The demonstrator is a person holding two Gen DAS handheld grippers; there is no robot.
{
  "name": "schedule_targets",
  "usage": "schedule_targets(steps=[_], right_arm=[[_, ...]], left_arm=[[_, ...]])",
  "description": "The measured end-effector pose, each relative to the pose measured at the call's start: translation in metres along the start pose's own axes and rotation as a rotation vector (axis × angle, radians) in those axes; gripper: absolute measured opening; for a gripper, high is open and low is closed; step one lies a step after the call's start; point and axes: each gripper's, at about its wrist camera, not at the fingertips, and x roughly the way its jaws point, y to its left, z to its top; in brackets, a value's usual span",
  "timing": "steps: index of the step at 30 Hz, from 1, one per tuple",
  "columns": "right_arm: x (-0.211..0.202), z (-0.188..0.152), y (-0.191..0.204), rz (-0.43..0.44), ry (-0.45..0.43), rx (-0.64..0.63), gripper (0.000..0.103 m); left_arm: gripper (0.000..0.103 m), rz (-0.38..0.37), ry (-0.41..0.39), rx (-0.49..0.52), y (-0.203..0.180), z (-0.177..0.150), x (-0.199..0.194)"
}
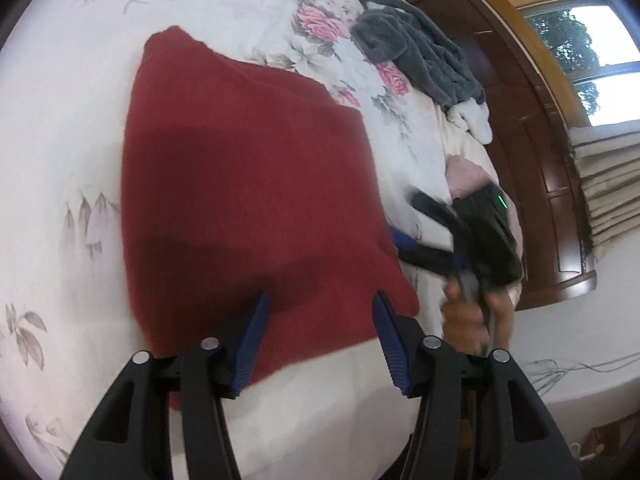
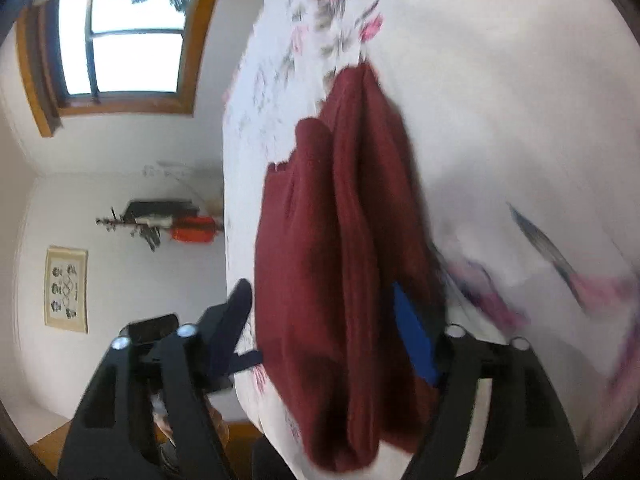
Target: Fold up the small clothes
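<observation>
Floral bedsheet carries red garment. Left claw spread wide above garment's near edge, empty. Right claw jaws apart, garment folds between them; grip state cannot be told.

No legible text, label, brand, number or sign appears in either view. The framed picture on the wall, at lower left of the right wrist view, carries small dark motifs, too blurred to tell as writing. The green light on the black device at centre right of the left wrist view is a plain mark, not a character.
</observation>
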Motion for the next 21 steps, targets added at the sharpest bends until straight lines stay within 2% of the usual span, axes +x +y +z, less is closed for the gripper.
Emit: schedule_targets(steps=[2, 4, 6, 8, 10, 11, 13, 15, 18, 21], right_arm=[[0.008, 0.008, 0.011, -0.066, 0.015, -0.053, 0.015], [0.002, 0.007, 0.019, -0.117, -0.022, -0.094, 0.011], [-0.012, -0.001, 0.013, -0.128, -0.072, -0.079, 0.010], [-0.018, -0.010, -0.002, -0.165, -0.091, -0.062, 0.010], [-0.019, -0.013, -0.011, -0.150, -0.087, -0.055, 0.017], [-0.025, -0.014, -0.008, -0.159, -0.100, -0.070, 0.028], [-0.046, -0.017, 0.010, -0.181, -0.182, -0.098, 0.031], [-0.056, -0.012, 0.026, -0.146, -0.206, -0.123, 0.040], [-0.040, 0.001, 0.038, -0.148, -0.127, -0.136, 0.041], [-0.010, 0.013, 0.032, -0.243, -0.054, -0.123, 0.042]], left_arm=[[0.054, -0.007, 0.009, 0.002, -0.001, -0.004, 0.000], [0.054, -0.011, 0.022, 0.007, 0.000, -0.008, 0.002], [0.054, -0.018, 0.028, 0.012, -0.001, -0.012, 0.004], [0.054, -0.039, 0.034, 0.008, -0.001, -0.016, 0.007], [0.054, -0.048, 0.051, 0.016, 0.000, -0.019, 0.013], [0.054, -0.044, 0.061, 0.016, 0.001, -0.020, 0.016], [0.054, -0.034, 0.082, 0.001, 0.005, -0.022, 0.024], [0.054, -0.039, 0.086, -0.003, 0.007, -0.023, 0.026], [0.054, -0.049, 0.079, -0.004, 0.007, -0.024, 0.026], [0.054, -0.065, 0.068, -0.003, 0.003, -0.024, 0.023]])
